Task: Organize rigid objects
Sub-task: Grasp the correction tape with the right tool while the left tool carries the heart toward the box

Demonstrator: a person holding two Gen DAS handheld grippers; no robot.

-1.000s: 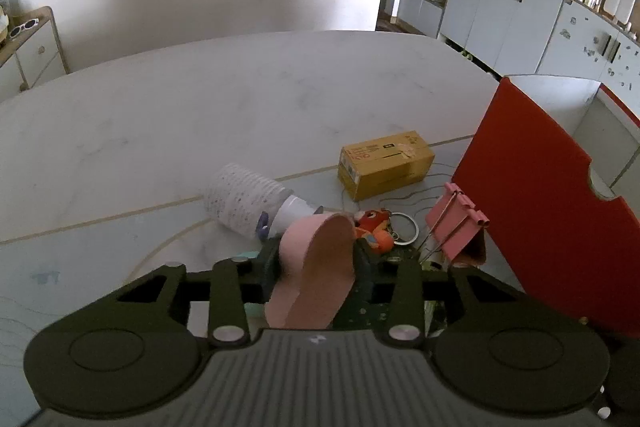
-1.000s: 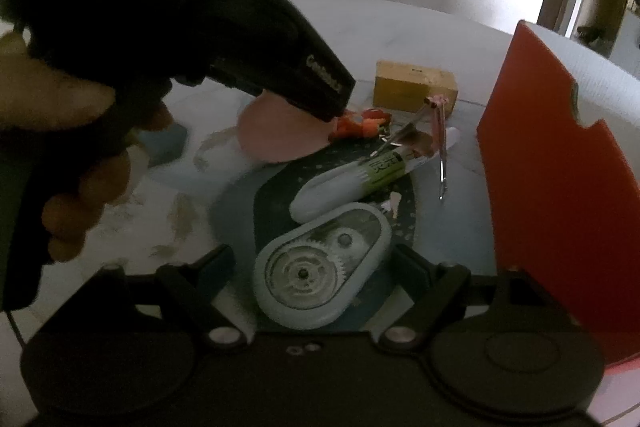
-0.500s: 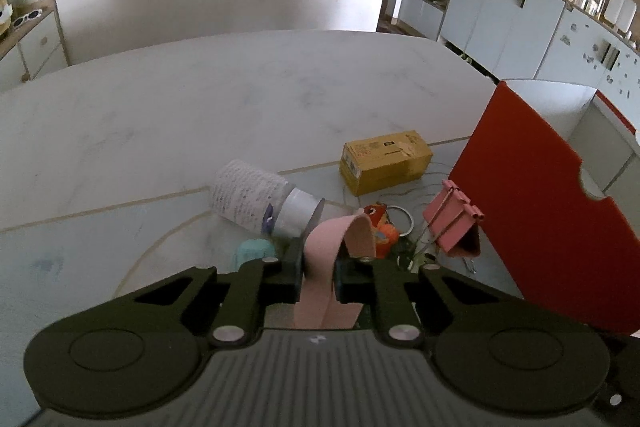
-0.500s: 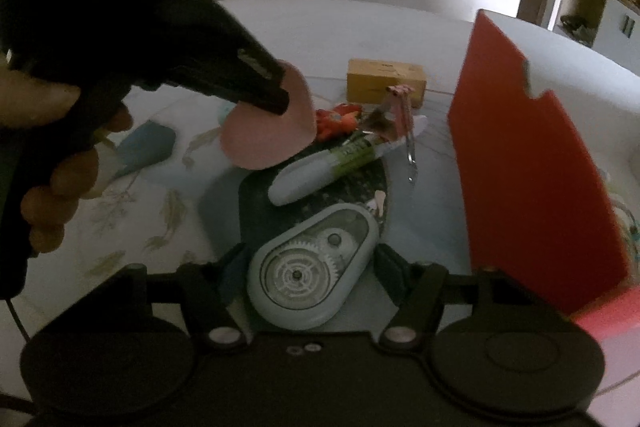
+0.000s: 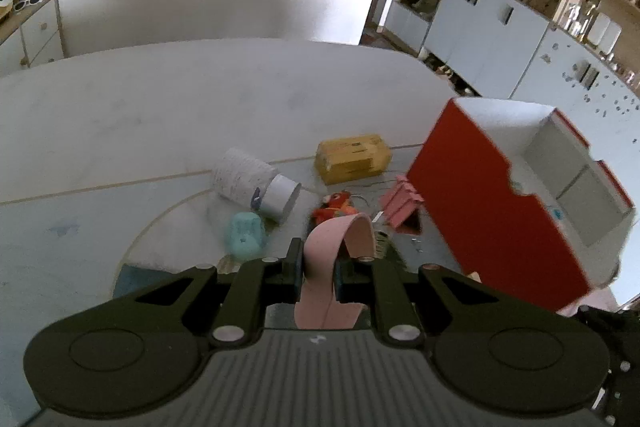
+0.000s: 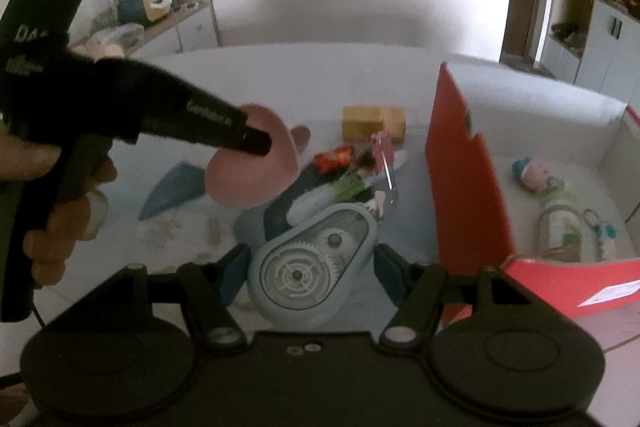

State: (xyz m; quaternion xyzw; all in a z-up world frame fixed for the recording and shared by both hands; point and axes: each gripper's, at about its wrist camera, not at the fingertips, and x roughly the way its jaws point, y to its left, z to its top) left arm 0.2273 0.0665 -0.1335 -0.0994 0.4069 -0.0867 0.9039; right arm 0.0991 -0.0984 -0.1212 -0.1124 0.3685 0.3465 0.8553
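Fingers of the left gripper (image 5: 317, 273) have clamped fully onto the pink silicone pad (image 5: 334, 255), now raised off the bench (image 5: 160, 115) at lower centre. The right gripper (image 6: 310, 269) has narrowed partway around the pale blue correction tape dispenser (image 6: 310, 265), also lifted. Both likely go next into the red box (image 6: 468, 179) at right.
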